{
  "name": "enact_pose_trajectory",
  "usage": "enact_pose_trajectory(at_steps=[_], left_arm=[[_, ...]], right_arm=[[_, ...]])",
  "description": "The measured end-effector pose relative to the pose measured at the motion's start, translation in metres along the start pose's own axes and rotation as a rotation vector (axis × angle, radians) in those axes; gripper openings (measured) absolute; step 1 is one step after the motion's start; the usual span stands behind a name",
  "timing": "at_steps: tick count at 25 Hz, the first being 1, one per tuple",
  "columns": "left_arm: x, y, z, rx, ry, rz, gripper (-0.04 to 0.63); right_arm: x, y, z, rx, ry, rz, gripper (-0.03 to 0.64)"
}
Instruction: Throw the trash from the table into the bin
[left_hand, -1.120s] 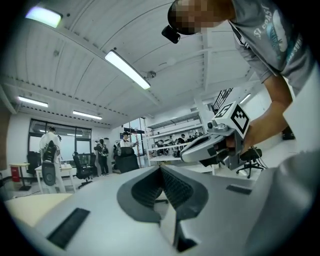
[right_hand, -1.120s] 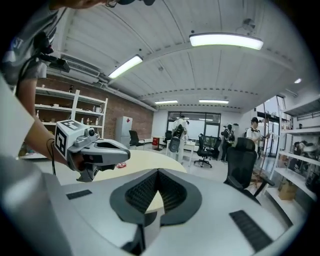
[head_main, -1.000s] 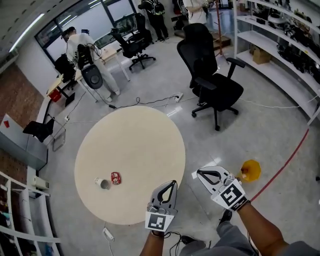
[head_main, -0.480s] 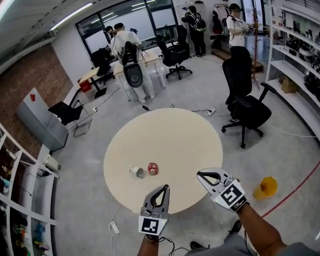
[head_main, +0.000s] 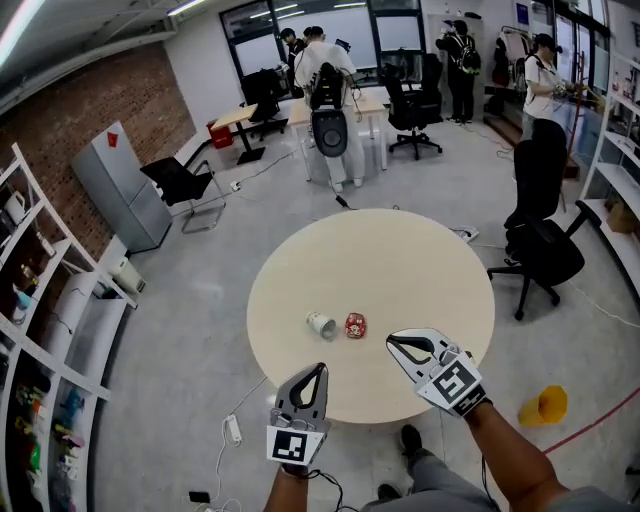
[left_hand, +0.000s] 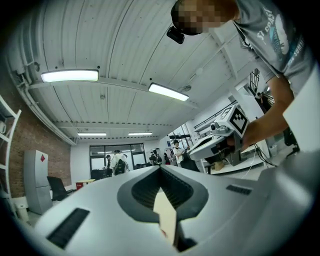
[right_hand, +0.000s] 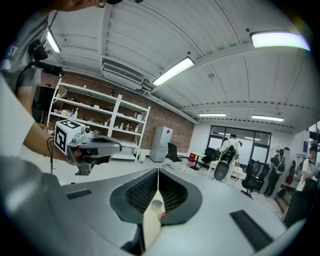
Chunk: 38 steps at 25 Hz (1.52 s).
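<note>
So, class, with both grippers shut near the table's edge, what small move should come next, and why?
Probably move the left gripper forward to the cup, opening it on the way. Its jaws are together and empty, and the cup lies on its side on the table just ahead of it, beside a red scrap; neither is picked up yet.

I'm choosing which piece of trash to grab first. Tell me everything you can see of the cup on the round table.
The cup is small, white outside and grey inside, and looks like paper. It lies tipped on its side on the round beige table, toward the near edge, with its open mouth turned toward the person. A small red piece of trash lies just to its right, seemingly not touching it. Only the table touches the cup.
</note>
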<state>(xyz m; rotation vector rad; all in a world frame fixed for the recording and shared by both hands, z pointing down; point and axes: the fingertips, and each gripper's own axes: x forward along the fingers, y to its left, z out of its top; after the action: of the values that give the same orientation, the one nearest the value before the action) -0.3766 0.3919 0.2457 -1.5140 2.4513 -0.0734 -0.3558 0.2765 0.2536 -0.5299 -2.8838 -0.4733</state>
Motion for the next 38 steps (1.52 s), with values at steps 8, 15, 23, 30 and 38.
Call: enact_pose_trajectory(at_steps=[8,15,23,30,38], left_arm=[[0.007,0.089,-0.048,-0.003,0.061,0.132,0.034],[0.066,0.16,-0.14,-0.05,0.144,0.201,0.034],[0.115,0.221,-0.237,-0.133,0.249,0.23,0.034],[0.118,0.242,-0.313,-0.206,0.317,0.258,0.034],[0.122,0.25,-0.36,-0.252,0.353,0.273,0.034]], right_arm=[[0.129,0.006,-0.012,0.035,0.013,0.186,0.011],[0.258,-0.035,-0.075,0.093,0.082,0.301,0.073],[0.383,-0.05,-0.148,0.196,0.234,0.413,0.23],[0.444,-0.029,-0.229,0.26,0.408,0.468,0.287],[0.469,-0.014,-0.288,0.334,0.566,0.515,0.298]])
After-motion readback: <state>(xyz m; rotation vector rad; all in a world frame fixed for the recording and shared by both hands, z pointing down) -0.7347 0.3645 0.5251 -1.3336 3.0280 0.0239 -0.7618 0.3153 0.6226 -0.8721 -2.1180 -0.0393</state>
